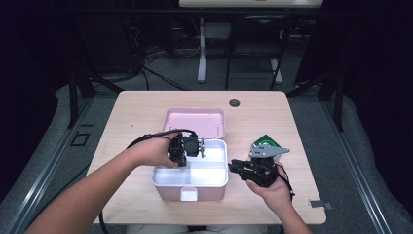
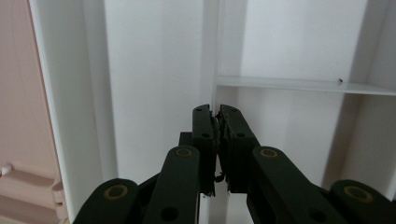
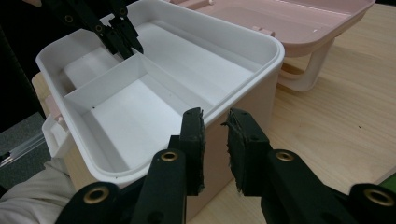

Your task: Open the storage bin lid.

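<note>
A pink box (image 1: 168, 193) stands open on the table with its lid (image 1: 195, 122) laid back. Inside it sits a white tray (image 1: 209, 178) split into compartments. My left gripper (image 1: 198, 146) reaches down into the tray. Its jaws are pinched on a thin white divider wall (image 2: 215, 56), as the left gripper view (image 2: 215, 110) shows. The right gripper view shows the same grip from across the box (image 3: 127, 44). My right gripper (image 1: 234, 165) is held just off the box's right side. Its jaws (image 3: 215, 116) stand slightly apart with nothing between them, level with the tray's rim (image 3: 261, 42).
A green card (image 1: 265, 141) lies on the wooden table behind the right gripper. A dark round grommet (image 1: 234, 103) sits near the far edge, and a small label (image 1: 319, 204) near the front right corner. Table legs and cables stand beyond the table.
</note>
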A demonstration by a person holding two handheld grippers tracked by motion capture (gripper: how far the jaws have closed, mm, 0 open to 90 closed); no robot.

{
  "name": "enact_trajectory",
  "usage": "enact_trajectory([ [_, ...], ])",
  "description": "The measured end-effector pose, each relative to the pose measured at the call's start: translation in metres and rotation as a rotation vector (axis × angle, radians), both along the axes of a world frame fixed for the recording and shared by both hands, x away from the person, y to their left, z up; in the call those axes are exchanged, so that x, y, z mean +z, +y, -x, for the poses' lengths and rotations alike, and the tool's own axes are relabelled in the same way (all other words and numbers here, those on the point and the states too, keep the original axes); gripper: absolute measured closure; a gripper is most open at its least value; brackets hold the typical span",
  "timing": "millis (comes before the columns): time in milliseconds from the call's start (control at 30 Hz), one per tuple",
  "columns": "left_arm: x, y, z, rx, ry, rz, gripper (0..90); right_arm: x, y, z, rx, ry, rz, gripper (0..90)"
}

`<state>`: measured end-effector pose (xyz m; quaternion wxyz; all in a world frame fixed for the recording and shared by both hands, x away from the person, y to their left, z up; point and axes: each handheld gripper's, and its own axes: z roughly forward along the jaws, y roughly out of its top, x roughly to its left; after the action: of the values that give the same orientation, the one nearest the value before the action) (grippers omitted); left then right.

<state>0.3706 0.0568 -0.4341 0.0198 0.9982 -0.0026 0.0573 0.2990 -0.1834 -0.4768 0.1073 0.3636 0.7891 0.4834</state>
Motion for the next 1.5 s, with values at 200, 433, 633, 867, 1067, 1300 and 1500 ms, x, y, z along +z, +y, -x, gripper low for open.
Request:
enact_trajectory([
  [200,-0.004,-0.004,0.0,-0.014,-0.003,-0.006,85.4,-0.002,0.001,0.0,-0.001,0.005,0.001,76.0],
  [433,-0.006,-0.007,0.0,-0.02,-0.01,-0.013,85.5,-0.002,0.001,0.0,0.002,0.004,0.003,76.0],
  [633,-0.005,-0.007,0.001,-0.034,-0.012,-0.02,86.6,-0.003,0.001,0.0,-0.001,0.006,0.0,75.9],
  [867,-0.005,-0.006,0.001,-0.036,-0.018,-0.026,87.1,-0.003,-0.001,-0.001,-0.006,0.003,-0.001,75.8],
  [1067,-0.002,-0.006,0.003,-0.031,-0.027,-0.022,87.5,-0.003,-0.004,-0.002,-0.016,0.007,-0.006,75.6],
  [1300,0.005,-0.003,0.005,-0.03,-0.045,-0.01,88.9,-0.004,-0.008,-0.004,-0.032,0.006,-0.019,75.2],
  [1500,0.017,0.0,0.008,-0.028,-0.071,0.002,89.1,-0.002,-0.009,-0.003,-0.038,0.003,-0.031,73.9],
])
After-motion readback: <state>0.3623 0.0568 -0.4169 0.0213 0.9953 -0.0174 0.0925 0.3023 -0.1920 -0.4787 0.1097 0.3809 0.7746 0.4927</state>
